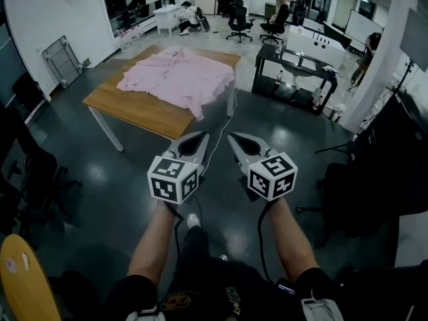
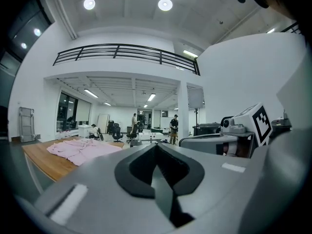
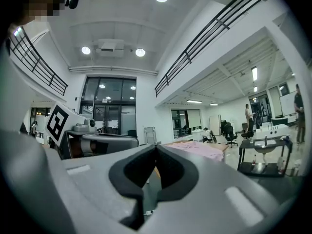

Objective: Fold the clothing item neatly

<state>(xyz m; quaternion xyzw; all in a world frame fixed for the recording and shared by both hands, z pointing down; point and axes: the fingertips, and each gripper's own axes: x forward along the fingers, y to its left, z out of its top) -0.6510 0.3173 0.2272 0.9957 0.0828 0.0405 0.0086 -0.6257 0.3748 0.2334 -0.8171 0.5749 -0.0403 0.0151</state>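
With the fingers (image 2: pixel 139 172) of my left gripper (image 1: pixel 200 138) and right gripper (image 1: pixel 235 139) both pressed together on nothing, and the pink garment (image 1: pixel 177 75) rumpled on the desk (image 1: pixel 134 109) at upper middle, well apart, I should approach squarely and open before reaching its edges.

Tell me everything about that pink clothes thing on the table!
The pink garment looks like soft, thin cloth, maybe a shirt. It lies spread out and rumpled, not folded, on the wooden table, covering much of its far end. One part droops over the table's right edge. Only the table touches it; the left gripper and right gripper are well away from it.
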